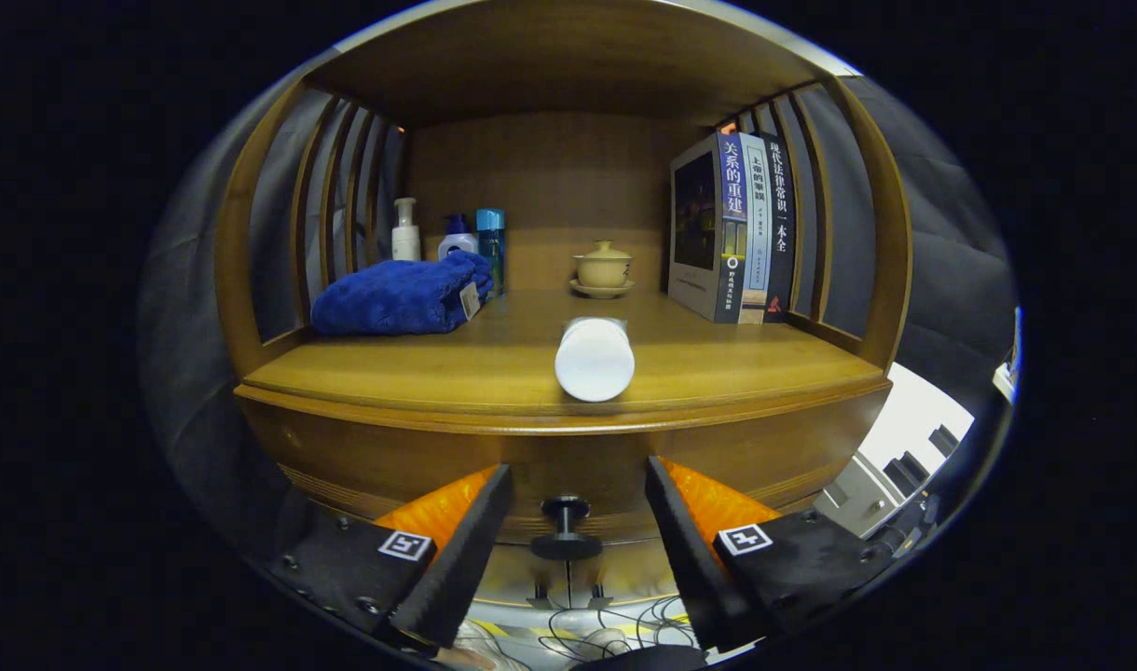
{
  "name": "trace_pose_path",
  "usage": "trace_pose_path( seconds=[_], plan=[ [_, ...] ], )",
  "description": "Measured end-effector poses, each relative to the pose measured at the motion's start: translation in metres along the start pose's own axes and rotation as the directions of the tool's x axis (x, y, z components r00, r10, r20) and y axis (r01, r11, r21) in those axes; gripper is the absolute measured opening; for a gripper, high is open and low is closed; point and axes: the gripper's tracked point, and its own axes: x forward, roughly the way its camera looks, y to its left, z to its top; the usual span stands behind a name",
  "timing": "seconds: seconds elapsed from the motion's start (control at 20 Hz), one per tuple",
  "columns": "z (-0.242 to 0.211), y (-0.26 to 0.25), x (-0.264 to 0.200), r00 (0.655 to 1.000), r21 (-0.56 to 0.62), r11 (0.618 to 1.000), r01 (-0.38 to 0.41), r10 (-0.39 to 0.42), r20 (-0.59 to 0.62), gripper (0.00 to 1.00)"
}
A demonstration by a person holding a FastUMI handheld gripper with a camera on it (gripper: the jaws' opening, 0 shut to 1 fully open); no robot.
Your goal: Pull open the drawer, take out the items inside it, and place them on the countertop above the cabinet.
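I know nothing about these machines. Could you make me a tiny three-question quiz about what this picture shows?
1. True or false: the tool has closed its fingers on the drawer knob.
2. What lies on its side at the front of the countertop? A) white cylinder B) teacup C) book
3. Fill in: the folded blue towel lies in front of three ______.

Key
1. False: the fingers are open, with the knob between them, untouched.
2. A, the white cylinder.
3. Bottles, standing at the back wall.
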Motion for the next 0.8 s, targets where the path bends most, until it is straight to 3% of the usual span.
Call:
trace_pose_path(
  seconds=[0.4,0.6,0.8],
  plan=[
    [0.103,-0.036,-0.015,0.994,0.073,0.997,-0.029,0.021,0.107,0.96],
    [0.16,-0.079,-0.024,0.976,-0.006,0.998,0.058,-0.055,0.212,0.96],
    [0.199,-0.095,-0.051,0.956,0.0,0.997,0.073,-0.07,0.284,0.96]
  ],
)
